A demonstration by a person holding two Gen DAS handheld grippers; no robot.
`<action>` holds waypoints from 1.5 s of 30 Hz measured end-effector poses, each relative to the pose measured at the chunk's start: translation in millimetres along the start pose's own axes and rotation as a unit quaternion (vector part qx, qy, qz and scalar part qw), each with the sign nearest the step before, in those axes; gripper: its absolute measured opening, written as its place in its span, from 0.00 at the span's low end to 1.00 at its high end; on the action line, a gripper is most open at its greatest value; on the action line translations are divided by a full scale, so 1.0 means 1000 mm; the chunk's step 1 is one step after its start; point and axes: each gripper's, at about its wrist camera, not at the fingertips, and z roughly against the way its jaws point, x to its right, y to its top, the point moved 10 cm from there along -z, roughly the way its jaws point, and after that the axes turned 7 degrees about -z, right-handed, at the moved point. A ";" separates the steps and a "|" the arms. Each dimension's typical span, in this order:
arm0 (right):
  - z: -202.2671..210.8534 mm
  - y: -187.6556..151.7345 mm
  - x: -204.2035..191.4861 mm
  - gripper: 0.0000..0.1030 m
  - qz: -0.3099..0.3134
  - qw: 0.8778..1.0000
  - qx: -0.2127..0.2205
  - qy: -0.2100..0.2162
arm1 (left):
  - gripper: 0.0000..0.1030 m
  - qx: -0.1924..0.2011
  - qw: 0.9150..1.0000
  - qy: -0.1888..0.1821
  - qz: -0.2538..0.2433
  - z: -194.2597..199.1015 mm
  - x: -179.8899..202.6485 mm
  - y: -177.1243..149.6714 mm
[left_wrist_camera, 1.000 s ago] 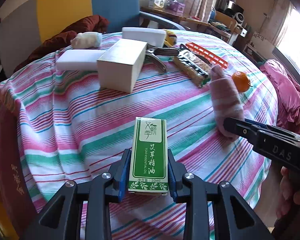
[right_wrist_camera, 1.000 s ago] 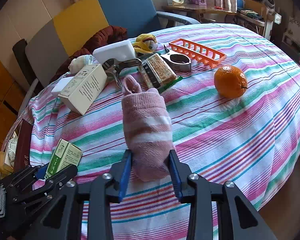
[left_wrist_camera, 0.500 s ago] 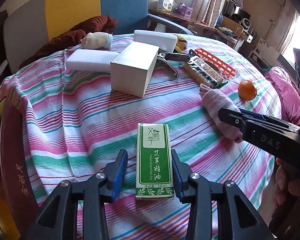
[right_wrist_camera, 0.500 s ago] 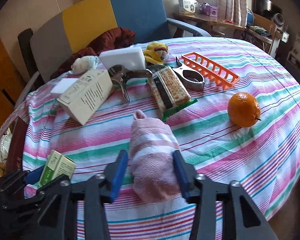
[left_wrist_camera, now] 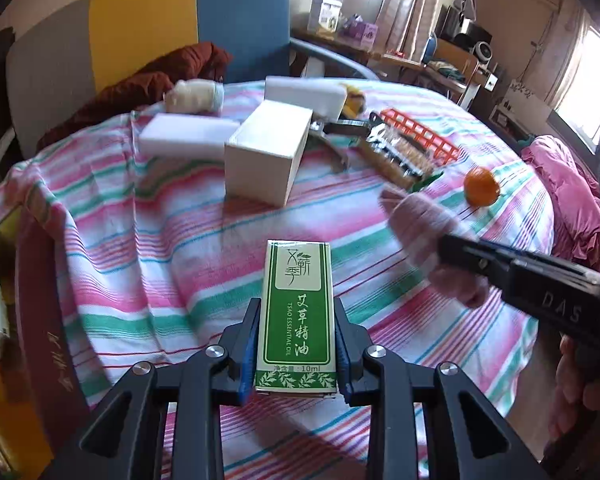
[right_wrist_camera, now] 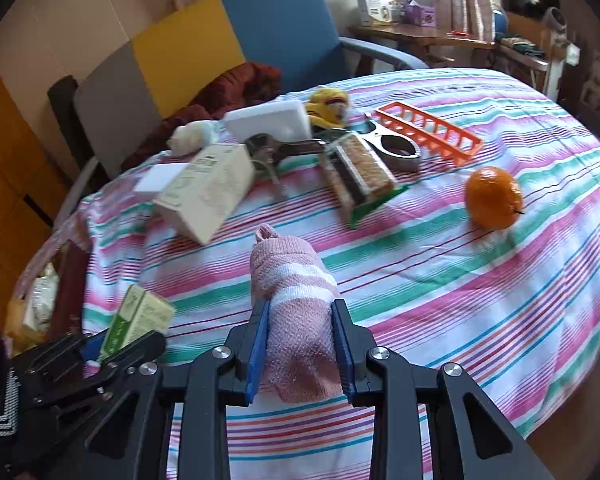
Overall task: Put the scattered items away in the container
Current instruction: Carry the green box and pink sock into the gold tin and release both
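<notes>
My left gripper (left_wrist_camera: 296, 344) is shut on a green and white essential oil box (left_wrist_camera: 296, 312) and holds it above the striped tablecloth near the table's front left edge. The box also shows in the right wrist view (right_wrist_camera: 140, 318). My right gripper (right_wrist_camera: 302, 344) is shut on a rolled pink sock (right_wrist_camera: 296, 304), lifted off the cloth. The sock also shows in the left wrist view (left_wrist_camera: 428, 236). A container with bags in it (right_wrist_camera: 32, 308) sits below the table's left edge.
On the table lie a cream carton (right_wrist_camera: 208, 192), white foam blocks (right_wrist_camera: 268, 120), a metal tool (right_wrist_camera: 284, 148), a snack pack (right_wrist_camera: 360, 168), an orange rack (right_wrist_camera: 428, 128), an orange (right_wrist_camera: 494, 196) and a yellow toy (right_wrist_camera: 328, 106). A chair (right_wrist_camera: 260, 36) stands behind.
Both grippers opened around their items half a second ago and have closed on them again. The box and the sock are now gripped and raised off the cloth.
</notes>
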 end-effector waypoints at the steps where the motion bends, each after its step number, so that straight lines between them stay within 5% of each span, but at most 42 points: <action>1: 0.002 0.000 -0.006 0.30 -0.003 1.000 -0.003 0.011 | 0.30 0.004 1.000 0.001 0.000 0.004 -0.001 0.001; 13: 0.026 -0.006 -0.073 0.28 0.004 0.995 -0.019 0.099 | 0.30 0.030 0.999 -0.001 0.043 0.056 -0.033 -0.004; 20: 0.044 -0.009 -0.144 0.28 0.040 0.984 -0.025 0.172 | 0.30 0.059 0.993 0.033 0.093 0.111 -0.089 -0.017; 28: 0.034 -0.051 -0.236 0.28 0.120 0.966 -0.082 0.213 | 0.30 0.026 0.980 0.076 0.182 0.126 -0.173 -0.086; 37: -0.006 -0.119 -0.298 0.28 0.184 0.944 -0.173 0.210 | 0.30 -0.046 0.961 0.117 0.248 0.107 -0.243 -0.165; 39: -0.016 -0.133 -0.308 0.28 0.190 0.941 -0.189 0.206 | 0.31 -0.036 0.956 0.131 0.260 0.115 -0.257 -0.173; 41: -0.020 -0.142 -0.317 0.28 0.189 0.939 -0.196 0.210 | 0.43 -0.031 0.953 0.147 0.262 0.124 -0.266 -0.175; 45: -0.029 -0.154 -0.334 0.38 0.166 0.934 -0.206 0.238 | 0.52 0.003 0.945 0.137 0.298 0.144 -0.276 -0.175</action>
